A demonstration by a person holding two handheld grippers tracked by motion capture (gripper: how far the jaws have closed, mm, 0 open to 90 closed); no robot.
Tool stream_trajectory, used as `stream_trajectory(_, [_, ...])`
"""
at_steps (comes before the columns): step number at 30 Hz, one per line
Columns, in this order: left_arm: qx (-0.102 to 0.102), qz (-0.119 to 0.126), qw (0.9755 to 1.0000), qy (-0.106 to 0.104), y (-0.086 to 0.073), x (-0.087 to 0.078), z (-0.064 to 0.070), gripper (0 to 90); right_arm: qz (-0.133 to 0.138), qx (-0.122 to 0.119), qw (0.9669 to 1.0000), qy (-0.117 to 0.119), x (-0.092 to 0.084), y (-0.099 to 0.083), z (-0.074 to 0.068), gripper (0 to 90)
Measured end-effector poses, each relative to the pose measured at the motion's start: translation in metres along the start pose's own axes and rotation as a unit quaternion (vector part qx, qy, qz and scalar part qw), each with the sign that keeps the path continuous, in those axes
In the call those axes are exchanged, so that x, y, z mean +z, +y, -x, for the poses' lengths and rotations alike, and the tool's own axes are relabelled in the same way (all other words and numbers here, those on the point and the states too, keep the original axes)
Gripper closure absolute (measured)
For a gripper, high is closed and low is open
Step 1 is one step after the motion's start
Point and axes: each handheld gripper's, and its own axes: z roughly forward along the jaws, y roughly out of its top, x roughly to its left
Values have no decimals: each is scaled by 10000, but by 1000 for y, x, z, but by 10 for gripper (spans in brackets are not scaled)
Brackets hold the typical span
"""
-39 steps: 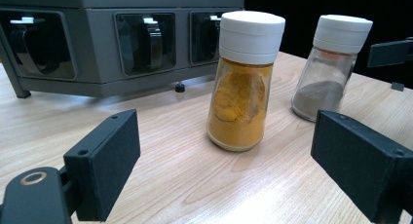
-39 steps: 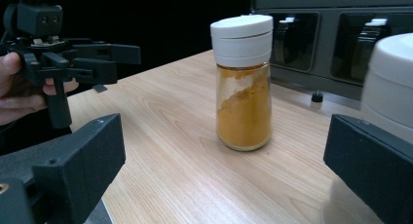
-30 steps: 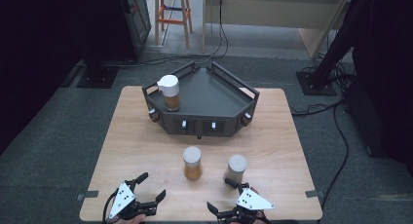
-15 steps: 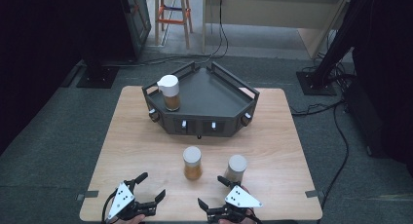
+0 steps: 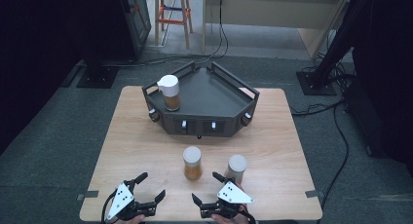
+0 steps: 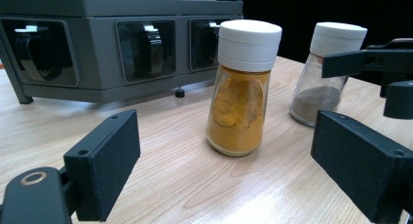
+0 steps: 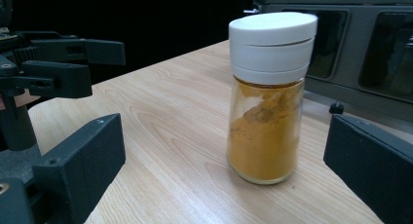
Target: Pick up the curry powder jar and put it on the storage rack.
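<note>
**Both sets of fingers spread near the yellow spice jar**

I hold a gripper in each hand at the near edge of the table. My left gripper sits low at the near left, its fingers spread apart with nothing between them; they point toward the yellow spice jar, which stands upright on the wood ahead, well clear of the pads. My right gripper is at the near middle, just in front of the two jars. Its fingers are also apart and empty; in the right gripper view the yellow spice jar stands between the lines of the two pads but farther out, touching neither.

The yellow jar has a white cap and is about two-thirds full of orange-yellow powder. Just beside it, to the right in the high view, stands the grey spice jar, also white-capped, with a small heap of grey powder at its bottom; one of my right fingers reaches up close alongside it.

Farther back on the table is the dark corner rack, with a third white-capped jar of brownish powder standing upright on its left end.
</note>
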Motion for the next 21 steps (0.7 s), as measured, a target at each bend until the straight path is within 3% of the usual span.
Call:
stream_trajectory(9, [8,10,10000,-3,0,0,0,106,-14,17,10000,-87,11,2,-4,14])
stream_trajectory(21, [10,11,10000,-16,0,0,0,106,-36,1,9988,-482,27,9,-17,14])
